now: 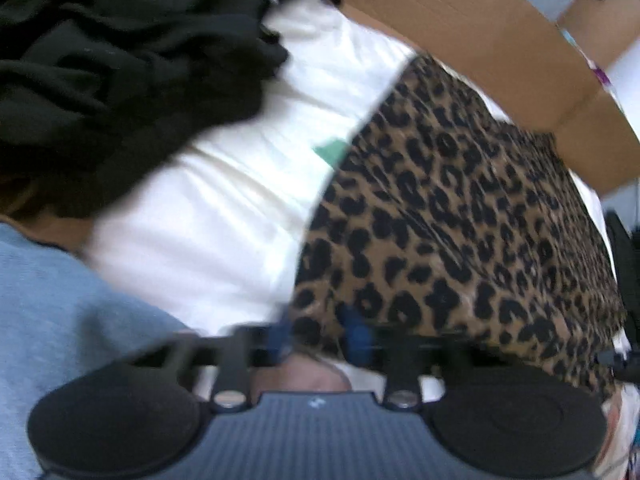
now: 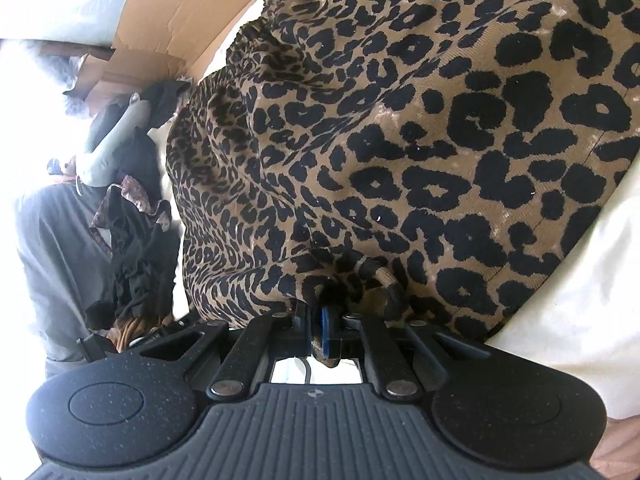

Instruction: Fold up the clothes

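The garment (image 2: 400, 140) pinched between the right gripper's blue-padded fingers (image 2: 326, 334) is tan with a black leopard-spot pattern. In the left wrist view it lies ahead of the blue fingers (image 1: 354, 336), on a white sheet (image 1: 208, 208). Left of those fingers sits a black clothes heap (image 1: 120, 60) and light blue cloth (image 1: 60, 320). Beyond them stands a brown cardboard box (image 1: 480, 32).

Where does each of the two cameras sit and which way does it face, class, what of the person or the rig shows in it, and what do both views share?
Left wrist: on the left gripper, facing steeply down over the leopard-print garment on the white surface; a blue sleeve shows, blurred.
Right wrist: on the right gripper, facing down and forward, jaws shut on a bunched fold of the leopard-print cloth; a person in grey shows on the left.
Shared: the garment, the white surface, the cardboard box and the dark clothes pile.
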`<action>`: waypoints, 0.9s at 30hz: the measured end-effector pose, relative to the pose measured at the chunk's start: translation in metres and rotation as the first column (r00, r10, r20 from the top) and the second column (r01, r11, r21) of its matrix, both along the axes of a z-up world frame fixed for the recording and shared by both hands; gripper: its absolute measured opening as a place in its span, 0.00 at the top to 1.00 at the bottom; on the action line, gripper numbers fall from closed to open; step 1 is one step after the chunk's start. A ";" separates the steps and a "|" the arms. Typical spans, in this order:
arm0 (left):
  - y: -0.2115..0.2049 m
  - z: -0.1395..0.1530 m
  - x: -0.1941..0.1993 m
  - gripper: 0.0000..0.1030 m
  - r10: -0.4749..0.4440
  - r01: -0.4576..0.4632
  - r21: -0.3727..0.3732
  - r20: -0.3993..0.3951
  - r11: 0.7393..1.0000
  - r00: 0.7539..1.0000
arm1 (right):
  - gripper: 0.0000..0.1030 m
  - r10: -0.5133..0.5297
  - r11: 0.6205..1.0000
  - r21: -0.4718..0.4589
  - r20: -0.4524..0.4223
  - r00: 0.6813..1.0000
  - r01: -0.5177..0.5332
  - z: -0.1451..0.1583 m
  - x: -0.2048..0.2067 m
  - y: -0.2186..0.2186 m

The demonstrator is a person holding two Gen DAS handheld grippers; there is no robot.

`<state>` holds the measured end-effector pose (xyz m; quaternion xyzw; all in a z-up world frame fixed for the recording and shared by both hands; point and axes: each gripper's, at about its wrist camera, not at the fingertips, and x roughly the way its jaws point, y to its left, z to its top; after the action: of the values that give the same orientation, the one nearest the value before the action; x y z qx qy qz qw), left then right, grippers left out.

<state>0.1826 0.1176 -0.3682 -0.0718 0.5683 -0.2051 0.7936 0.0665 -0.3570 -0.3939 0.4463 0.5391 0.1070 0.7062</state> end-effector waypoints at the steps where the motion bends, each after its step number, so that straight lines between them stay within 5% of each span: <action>1: -0.002 0.004 0.000 0.94 -0.009 0.009 0.010 0.007 1.000 1.000 | 0.98 -0.001 1.000 0.002 -0.001 1.000 0.001 0.000 0.000 0.000; 16: 0.002 0.120 0.023 0.94 -0.013 0.015 -0.019 0.092 1.000 0.996 | 0.98 0.155 0.985 0.091 -0.054 0.986 -0.150 0.016 -0.002 0.012; 21: -0.001 0.131 0.023 0.94 -0.031 0.029 0.018 0.075 0.999 0.997 | 0.98 0.213 0.968 0.156 -0.104 0.971 -0.196 0.009 -0.003 0.018; 27: -0.001 0.090 0.023 0.94 -0.019 0.017 0.070 0.027 0.997 0.999 | 0.98 0.219 0.973 0.112 -0.142 0.965 -0.204 -0.014 -0.001 0.031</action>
<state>0.2060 0.1162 -0.2778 -0.0361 0.5645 -0.1936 0.8016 0.0660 -0.3259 -0.4081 0.4264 0.6306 0.1731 0.6250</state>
